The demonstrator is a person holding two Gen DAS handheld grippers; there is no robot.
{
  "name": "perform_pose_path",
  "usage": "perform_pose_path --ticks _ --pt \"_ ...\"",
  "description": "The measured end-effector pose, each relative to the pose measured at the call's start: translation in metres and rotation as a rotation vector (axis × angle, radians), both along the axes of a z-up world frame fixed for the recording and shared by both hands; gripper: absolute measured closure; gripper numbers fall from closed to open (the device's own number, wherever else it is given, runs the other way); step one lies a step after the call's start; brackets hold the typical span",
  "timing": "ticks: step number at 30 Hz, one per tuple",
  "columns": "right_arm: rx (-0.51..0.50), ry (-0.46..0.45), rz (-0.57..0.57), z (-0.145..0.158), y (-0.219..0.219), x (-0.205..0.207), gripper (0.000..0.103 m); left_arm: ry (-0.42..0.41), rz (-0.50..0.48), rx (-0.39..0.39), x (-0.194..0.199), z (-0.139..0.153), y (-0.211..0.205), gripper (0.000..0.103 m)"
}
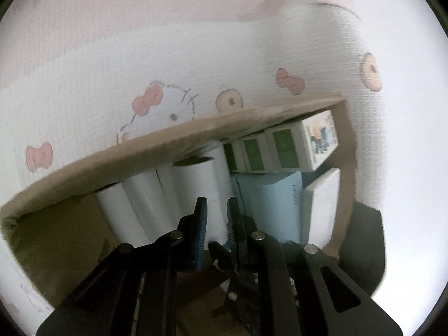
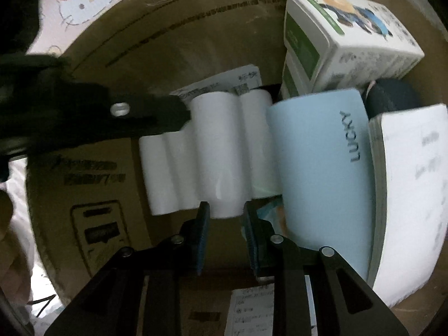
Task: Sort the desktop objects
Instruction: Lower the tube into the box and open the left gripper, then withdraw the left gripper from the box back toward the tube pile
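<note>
The left tool (image 1: 217, 215) hangs at the cardboard box (image 1: 173, 137) with its jaws narrowly parted and nothing pinched, its tips just short of the white rolls (image 1: 156, 196) inside the box; these look light, smooth and crushable, best taken across the barrel. The right tool (image 2: 224, 218), slightly wider and also empty, hovers above the same rolls (image 2: 215, 151), beside the blue LUCKY item (image 2: 322, 173), whose form is cut off and blurred.

Your left black two-finger gripper (image 1: 217, 210) points forward and slightly down, its blue-padded jaws a narrow gap apart, gripping nothing. Your right black two-finger gripper (image 2: 225, 214) points downward, jaws parted a little wider, nothing between them.
</note>
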State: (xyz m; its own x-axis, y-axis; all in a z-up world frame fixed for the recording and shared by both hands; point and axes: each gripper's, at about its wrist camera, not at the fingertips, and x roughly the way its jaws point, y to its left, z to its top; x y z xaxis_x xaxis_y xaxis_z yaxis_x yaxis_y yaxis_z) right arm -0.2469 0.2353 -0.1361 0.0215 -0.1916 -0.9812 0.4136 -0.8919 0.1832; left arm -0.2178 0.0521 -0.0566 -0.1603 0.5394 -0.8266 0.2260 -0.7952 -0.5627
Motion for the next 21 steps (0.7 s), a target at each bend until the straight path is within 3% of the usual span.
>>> perform_pose_path --ticks 10,16,21 --pt "0.04 0.087 0.011 0.018 0.007 -0.005 0.082 0.141 -0.005 -0.035 0.007 0.014 -0.026 0.088" --pt "0.063 0.178 0.058 0.043 0.0 0.005 0.082 0.308 -0.042 -0.094 0.015 0.021 -0.031 0.088" --pt "0.046 0.228 0.107 0.061 -0.011 0.012 0.082 0.411 -0.06 -0.098 0.034 0.035 -0.044 0.087"
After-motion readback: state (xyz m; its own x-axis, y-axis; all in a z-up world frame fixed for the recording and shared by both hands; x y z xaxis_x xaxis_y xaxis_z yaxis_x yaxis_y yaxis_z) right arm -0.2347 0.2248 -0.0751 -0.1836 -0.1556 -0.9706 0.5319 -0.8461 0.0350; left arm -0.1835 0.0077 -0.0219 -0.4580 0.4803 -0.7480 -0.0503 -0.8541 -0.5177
